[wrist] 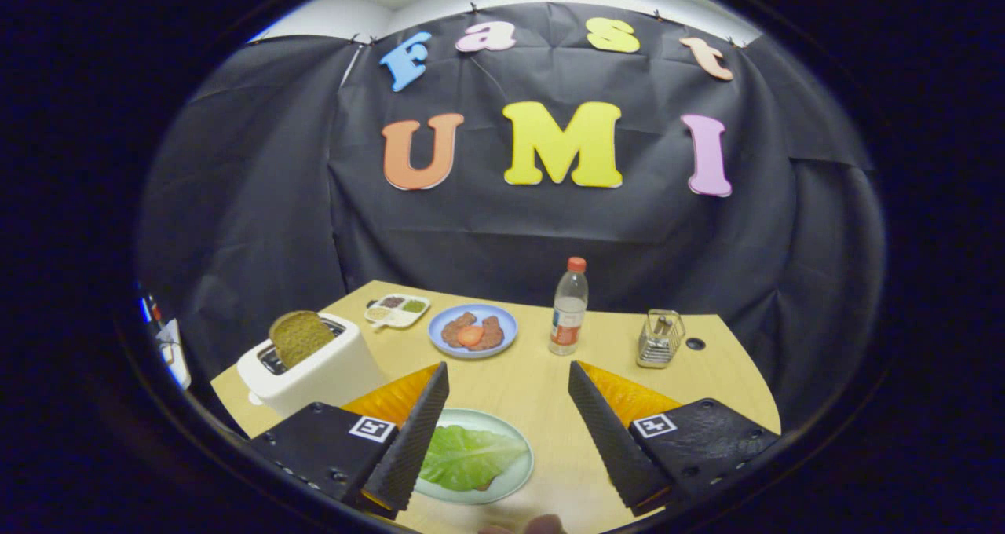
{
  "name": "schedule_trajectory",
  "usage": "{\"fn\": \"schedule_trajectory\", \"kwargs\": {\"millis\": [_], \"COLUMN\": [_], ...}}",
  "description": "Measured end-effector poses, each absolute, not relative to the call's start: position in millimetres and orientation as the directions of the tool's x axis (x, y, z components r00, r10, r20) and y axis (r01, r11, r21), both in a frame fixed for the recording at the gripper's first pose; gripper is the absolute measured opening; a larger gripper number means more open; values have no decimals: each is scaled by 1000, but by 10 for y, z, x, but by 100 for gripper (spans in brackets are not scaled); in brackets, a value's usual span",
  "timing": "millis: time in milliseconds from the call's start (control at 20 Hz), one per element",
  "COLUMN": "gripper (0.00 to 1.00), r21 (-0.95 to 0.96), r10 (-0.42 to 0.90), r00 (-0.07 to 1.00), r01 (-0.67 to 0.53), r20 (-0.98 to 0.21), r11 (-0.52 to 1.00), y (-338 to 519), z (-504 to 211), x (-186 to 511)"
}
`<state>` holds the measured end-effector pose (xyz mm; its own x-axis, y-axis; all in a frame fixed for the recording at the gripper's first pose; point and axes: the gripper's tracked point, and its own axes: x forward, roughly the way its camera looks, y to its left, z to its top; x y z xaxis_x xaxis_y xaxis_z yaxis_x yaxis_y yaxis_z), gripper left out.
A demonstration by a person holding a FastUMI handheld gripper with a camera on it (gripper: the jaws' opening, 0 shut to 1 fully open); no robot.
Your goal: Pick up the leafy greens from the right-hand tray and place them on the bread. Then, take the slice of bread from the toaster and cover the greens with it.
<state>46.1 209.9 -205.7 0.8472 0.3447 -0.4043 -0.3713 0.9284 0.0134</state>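
Observation:
A green leaf (469, 457) lies on a pale green plate (520, 479) low between my fingers, closer to the left finger. My gripper (507, 365) is open above the table, with nothing between its fingers. Beyond the fingertips a blue plate (502, 344) holds brown slices (491, 330) with a round red-orange slice (469, 336) on top. To the left stands a white toaster (314, 377) with a brown bread slice (301, 336) sticking up out of its slot.
A plastic bottle (568, 308) with a red cap stands beyond the right finger. A small metal rack (659, 338) stands to its right. A white divided dish (397, 310) sits behind the toaster. The wooden table (542, 393) ends at the black cloth.

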Motion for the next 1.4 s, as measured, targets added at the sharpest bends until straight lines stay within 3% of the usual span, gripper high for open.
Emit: {"fn": "schedule_trajectory", "kwargs": {"millis": [300,700,1050,1400], "gripper": [94,94,93,91], "r21": [0,57,48,28], "r10": [403,342,306,205], "r00": [840,857,841,832], "r01": [-433,-348,-319,-223], "r20": [-364,-385,-447,-515], "r11": [901,936,947,975], "y": [2638,3820,4780,4949], "z": [-1753,-1781,-2202,-2690], "x": [102,-153,-149,126]}}
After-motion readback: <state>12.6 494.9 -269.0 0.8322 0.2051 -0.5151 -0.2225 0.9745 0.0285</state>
